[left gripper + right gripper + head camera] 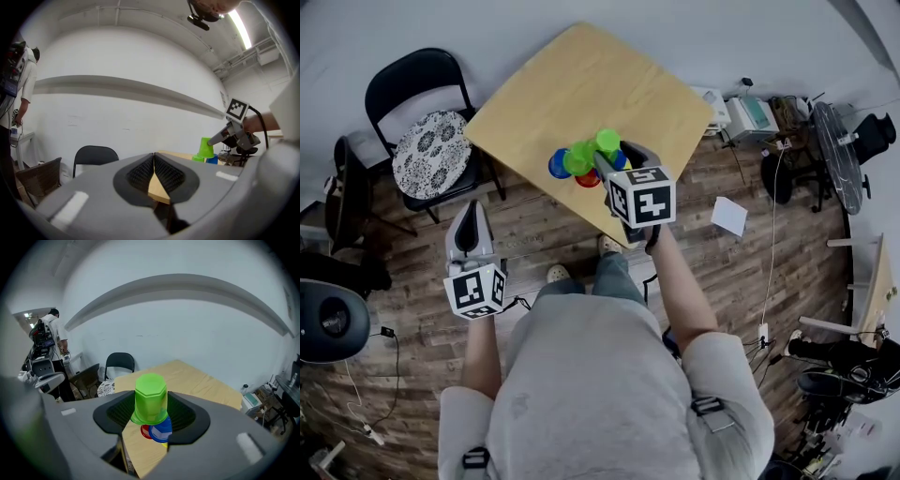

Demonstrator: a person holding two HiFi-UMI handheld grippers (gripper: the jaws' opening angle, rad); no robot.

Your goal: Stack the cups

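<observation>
**Operator:** Where is the cup, and what holds it?

**Technician:** The green cup (151, 398) is inverted, base up, at the centre of the right gripper view. The right gripper (152, 412) clamps it between its pads, with the jaws spread wide to the cup's width. Directly below sit a red cup (146, 431) and a blue cup (163, 431), side by side. The left gripper (153, 176) is closed on nothing and sits off the table, at the lower left of the head view.

**Operator:** What are the likely faults?

**Technician:** There are three.
- The cup appears off-centre over the cluster, so on release it could catch a rim and tip.
- Lowering it could shove the light cups beside it.
- The cluster lies near the edge of the table (581, 75), so a knocked cup could drop to the floor (534, 234).

**Operator:** And the surroundings?

**Technician:**
- The table is light wood and the floor is planked.
- A black chair (417, 84) stands at the upper left of the head view.
- The wall is white, and cables and equipment lie at the right.
- A person (54, 331) stands at the far left of the right gripper view.
</observation>
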